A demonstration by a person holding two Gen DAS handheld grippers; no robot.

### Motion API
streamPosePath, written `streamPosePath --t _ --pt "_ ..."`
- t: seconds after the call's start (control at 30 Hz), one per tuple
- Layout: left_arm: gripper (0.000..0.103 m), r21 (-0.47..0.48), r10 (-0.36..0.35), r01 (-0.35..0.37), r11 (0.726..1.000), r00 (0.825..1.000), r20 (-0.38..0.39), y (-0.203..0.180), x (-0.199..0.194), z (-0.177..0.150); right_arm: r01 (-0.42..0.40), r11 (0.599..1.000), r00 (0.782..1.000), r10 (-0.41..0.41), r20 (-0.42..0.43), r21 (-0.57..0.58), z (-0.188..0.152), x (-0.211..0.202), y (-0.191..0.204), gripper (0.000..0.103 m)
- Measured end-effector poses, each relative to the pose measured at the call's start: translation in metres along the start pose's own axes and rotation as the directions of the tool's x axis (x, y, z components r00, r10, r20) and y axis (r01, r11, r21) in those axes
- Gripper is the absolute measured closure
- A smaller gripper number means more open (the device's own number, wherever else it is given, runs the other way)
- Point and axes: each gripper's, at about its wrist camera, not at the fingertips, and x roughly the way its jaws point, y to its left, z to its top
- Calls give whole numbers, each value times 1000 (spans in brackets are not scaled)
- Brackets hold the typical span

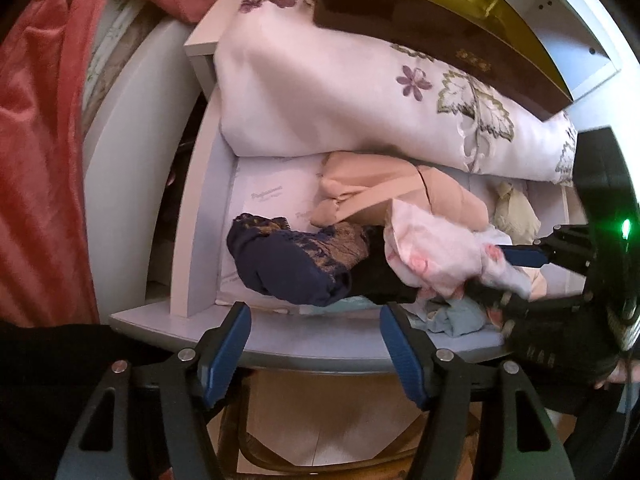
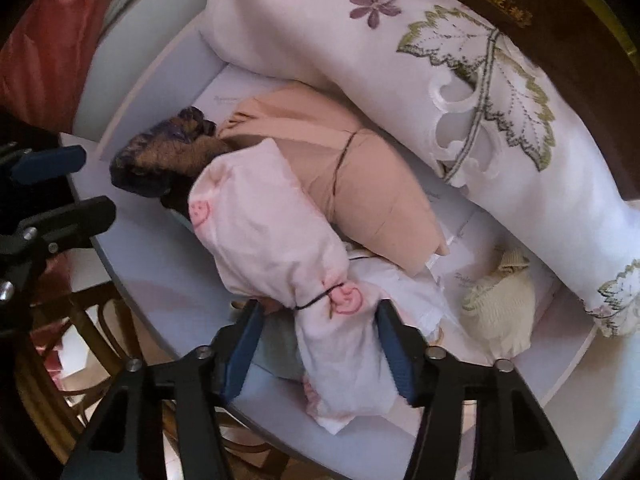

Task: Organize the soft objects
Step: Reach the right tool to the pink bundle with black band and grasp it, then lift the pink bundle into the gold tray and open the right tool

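The right hand-held gripper (image 2: 320,336) points down into a pale drawer (image 2: 168,292) and its blue pads sit on either side of a pink bundle (image 2: 272,240), a rolled cloth printed with pink smiley faces and tied near its lower end with a thin dark band; the cloth fills the gap between the pads, which appear to press on it. The bundle lies along the drawer's front, its upper end against a dark navy bundle (image 2: 156,164) with a brownish pattern and its side beside a beige bundle (image 2: 360,188) that is also cinched by a dark band. A cream knitted bundle (image 2: 500,300) lies apart at the right of the drawer, and some light blue cloth (image 2: 280,356) shows under the pink one. A large white pillow (image 2: 304,28) embroidered with purple flowers and green leaves lies along the back of the drawer, with a dark brown box (image 1: 440,40) on top of it. The left hand-held gripper (image 1: 316,356) hangs over the drawer's front edge with its jaws wide apart and nothing between them; below it a wooden chair (image 1: 320,452) shows. A red cloth (image 1: 40,160) hangs at the left.
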Motion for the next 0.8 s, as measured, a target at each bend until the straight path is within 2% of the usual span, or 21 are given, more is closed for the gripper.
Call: streamPosePath --t 0.07,0.17,0.33,0.53,0.63,0.73,0.8 --pt "35 18 -19 19 1000 1000 -16 -3 3 0 -13 999 1000 13 2 33 -1 -4 -5 77" --pt "36 56 -32 33 998 999 -27 -13 7 0 11 998 1000 -12 18 57 -6 -18 -6 78" --pt "44 95 -44 47 994 999 -32 -24 15 5 25 990 998 -32 50 138 -14 -36 -12 78" --pt "47 147 -34 42 988 998 -58 -39 34 10 -24 970 991 -8 132 243 -35 -69 -23 78" --pt "50 157 -39 49 986 997 -66 -42 43 12 -97 946 978 32 208 310 -46 -84 -27 78" --pt "55 174 -28 39 984 998 -63 -45 50 13 -179 910 949 60 309 373 -54 -107 -34 78" --pt "58 181 -26 37 983 998 -64 -46 56 15 -200 899 934 55 354 390 -55 -127 -40 78"
